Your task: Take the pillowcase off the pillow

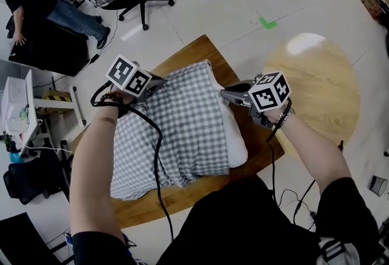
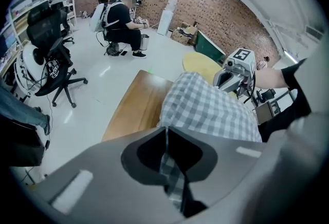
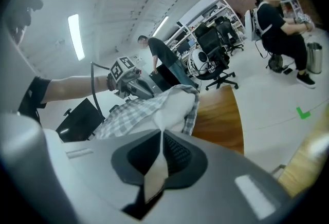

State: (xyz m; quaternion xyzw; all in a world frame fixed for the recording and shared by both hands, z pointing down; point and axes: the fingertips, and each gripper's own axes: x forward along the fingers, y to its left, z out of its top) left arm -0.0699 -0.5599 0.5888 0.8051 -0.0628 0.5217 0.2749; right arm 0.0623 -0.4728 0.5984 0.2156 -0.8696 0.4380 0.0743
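Head view, left gripper (image 1: 159, 83) pinched shut on checked pillowcase (image 1: 176, 130), right gripper (image 1: 225, 95) clamped on white pillow (image 1: 238, 143) protruding from pillowcase, atop counter (image 1: 193, 51)

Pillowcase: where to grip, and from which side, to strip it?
Pinch loose fabric of the pillowcase at the edge opposite its opening, coming from the person's left, where the left hand-held gripper is shut on it. The white pillow pokes out on the right, pinched by the right hand-held gripper, so pulling left should slide it off.
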